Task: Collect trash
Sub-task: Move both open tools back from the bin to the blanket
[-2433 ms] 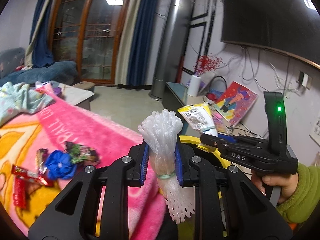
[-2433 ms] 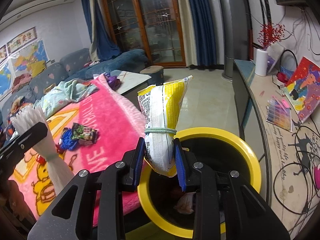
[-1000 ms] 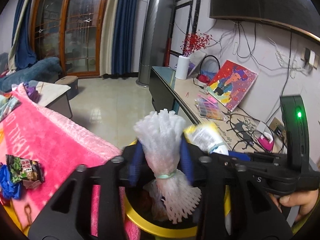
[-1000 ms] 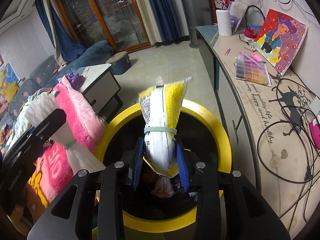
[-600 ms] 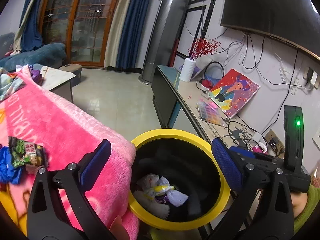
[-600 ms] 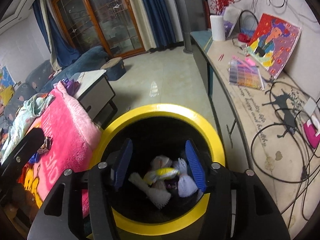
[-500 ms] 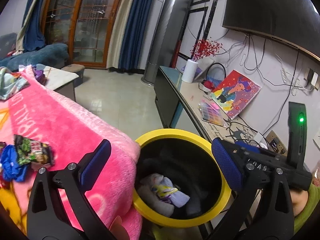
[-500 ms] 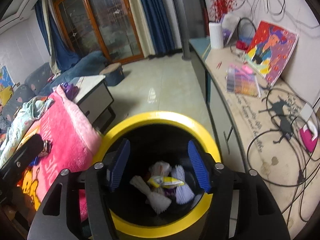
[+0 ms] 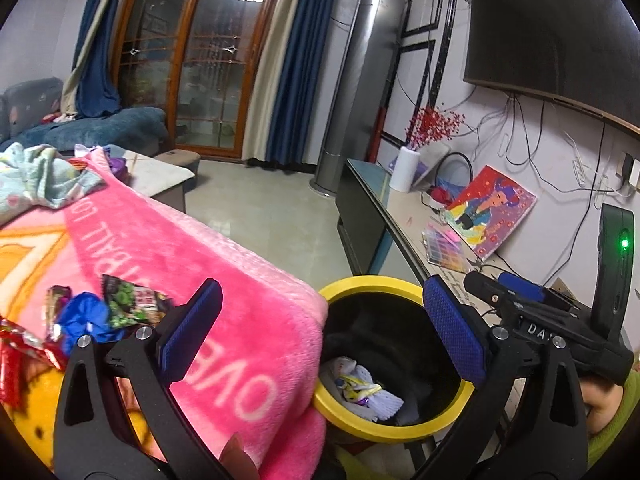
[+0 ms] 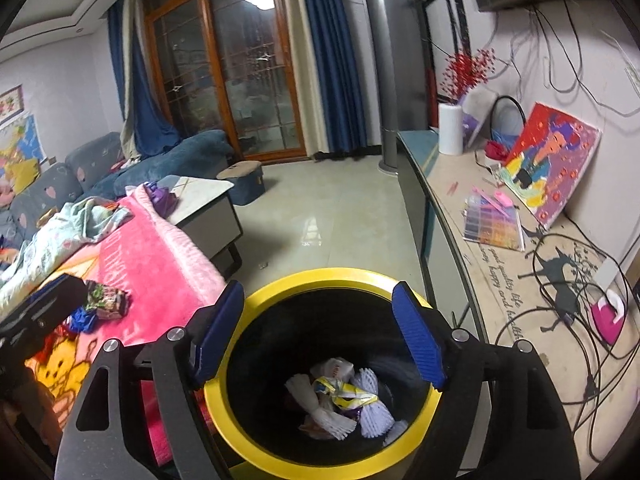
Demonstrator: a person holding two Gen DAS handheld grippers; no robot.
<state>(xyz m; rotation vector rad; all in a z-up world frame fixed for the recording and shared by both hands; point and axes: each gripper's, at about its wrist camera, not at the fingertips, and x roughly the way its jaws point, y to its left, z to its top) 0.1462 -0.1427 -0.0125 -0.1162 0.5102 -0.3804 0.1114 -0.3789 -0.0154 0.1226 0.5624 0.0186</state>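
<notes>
A black bin with a yellow rim (image 10: 320,276) (image 9: 372,281) stands beside the pink blanket (image 9: 240,280). At its bottom lie the white foam net (image 10: 320,408) and the yellow snack bag (image 10: 344,390), also seen as the foam net (image 9: 380,402) in the left wrist view. My right gripper (image 10: 320,336) hovers over the bin, jaws opening, nothing between them. My left gripper (image 9: 320,328) stands wide open and empty over the blanket's edge and the bin. On the blanket lie candy wrappers (image 9: 132,304) and a blue wrapper (image 9: 84,320).
A long TV bench (image 10: 500,280) with cables, a painting (image 10: 548,160) and a colour tray runs along the right wall. A low table (image 10: 208,200), a stool and a blue sofa stand beyond. A hand in a green sleeve (image 9: 612,404) holds the right gripper.
Both grippers let go of their loads: the foam net and the snack bag dropped into the bin. Both jaws spread wide, and both views have since lifted and pulled back from the bin.
</notes>
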